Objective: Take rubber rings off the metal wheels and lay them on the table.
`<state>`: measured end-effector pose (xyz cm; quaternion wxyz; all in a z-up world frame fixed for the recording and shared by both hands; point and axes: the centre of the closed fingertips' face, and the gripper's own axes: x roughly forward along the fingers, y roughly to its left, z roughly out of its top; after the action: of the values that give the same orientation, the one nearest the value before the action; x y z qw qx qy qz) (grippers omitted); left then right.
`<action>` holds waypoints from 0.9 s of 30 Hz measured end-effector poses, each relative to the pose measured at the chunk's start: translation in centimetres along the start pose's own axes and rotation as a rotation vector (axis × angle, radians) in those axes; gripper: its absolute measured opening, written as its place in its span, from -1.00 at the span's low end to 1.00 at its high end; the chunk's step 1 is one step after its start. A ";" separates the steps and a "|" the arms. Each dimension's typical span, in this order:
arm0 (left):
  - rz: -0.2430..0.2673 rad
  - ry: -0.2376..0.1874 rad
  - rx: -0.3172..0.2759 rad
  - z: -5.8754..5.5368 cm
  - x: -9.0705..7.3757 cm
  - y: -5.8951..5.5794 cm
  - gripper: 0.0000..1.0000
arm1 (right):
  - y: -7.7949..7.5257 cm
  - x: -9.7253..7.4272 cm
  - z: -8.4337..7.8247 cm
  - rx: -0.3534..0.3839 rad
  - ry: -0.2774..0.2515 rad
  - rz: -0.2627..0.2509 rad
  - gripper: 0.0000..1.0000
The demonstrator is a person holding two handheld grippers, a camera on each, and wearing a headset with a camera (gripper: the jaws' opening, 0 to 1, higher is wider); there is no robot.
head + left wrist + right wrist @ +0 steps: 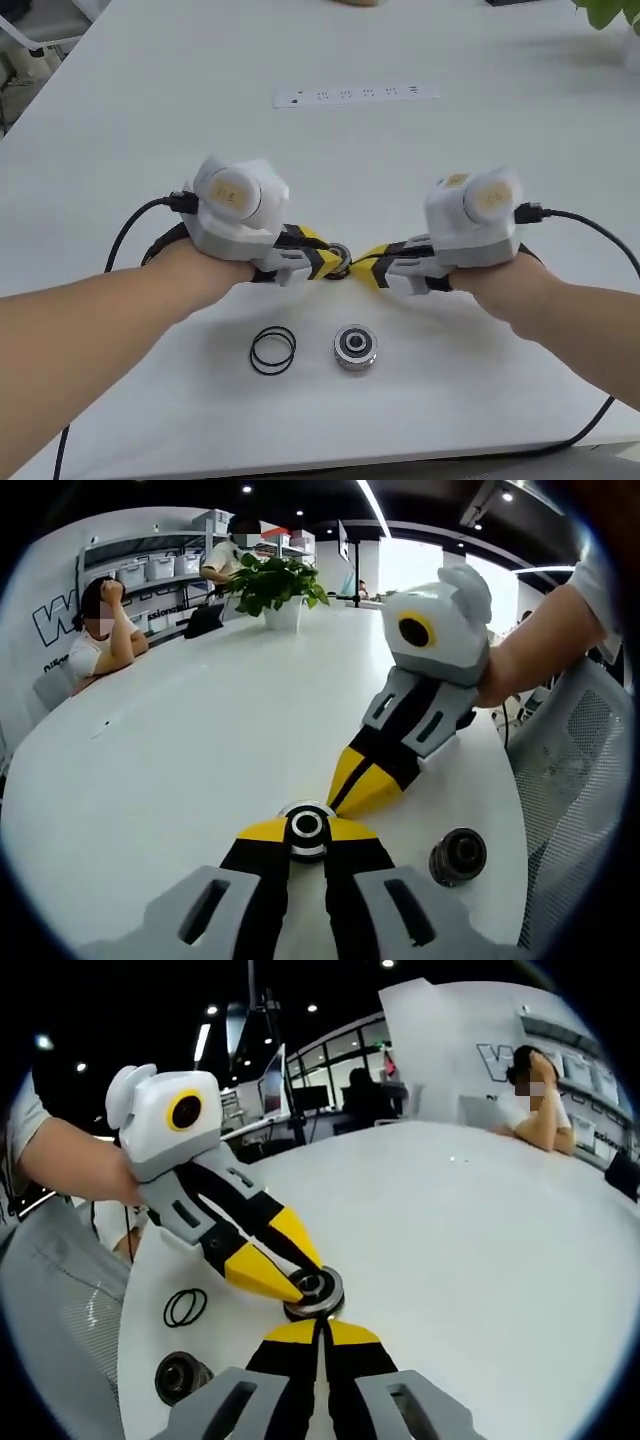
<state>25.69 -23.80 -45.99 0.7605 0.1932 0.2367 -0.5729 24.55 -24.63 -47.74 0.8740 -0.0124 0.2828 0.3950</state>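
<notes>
**Both hand-held grippers meet on one wheel**

Nearest lie two loose rubber rings (pixel 272 350) and a second wheel (pixel 355 346), flat on the desk (pixel 200 120), on the near side of the held wheel (pixel 337 260). That wheel lies flat, axle upright. The left hand-held gripper (pixel 324 262) and the right hand-held gripper (pixel 362 272) nip its rim from opposite sides, jaws narrow. Whether rubber is caught, I cannot tell.

Holds left gripper (pixel 330 264) and right gripper (pixel 362 272) tip to tip against the metal wheel (pixel 338 254), jaws closed together, forearms converging.
</notes>
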 end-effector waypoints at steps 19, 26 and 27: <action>0.018 0.006 -0.005 0.1 0.1 0.1 -0.87 | -0.7 -0.8 1.2 0.333 -0.110 -0.022 -1.00; 0.031 0.008 0.001 0.1 0.1 -0.1 -0.87 | -0.2 -0.7 1.5 0.304 -0.111 -0.036 -1.00; 0.033 0.008 0.002 0.1 0.1 -0.1 -0.87 | -0.2 -0.7 1.5 0.303 -0.111 -0.037 -1.00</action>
<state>25.63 -23.99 -45.98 0.7687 0.2000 0.2361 -0.5598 25.01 -24.85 -46.15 0.8872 0.1364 0.2901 0.3318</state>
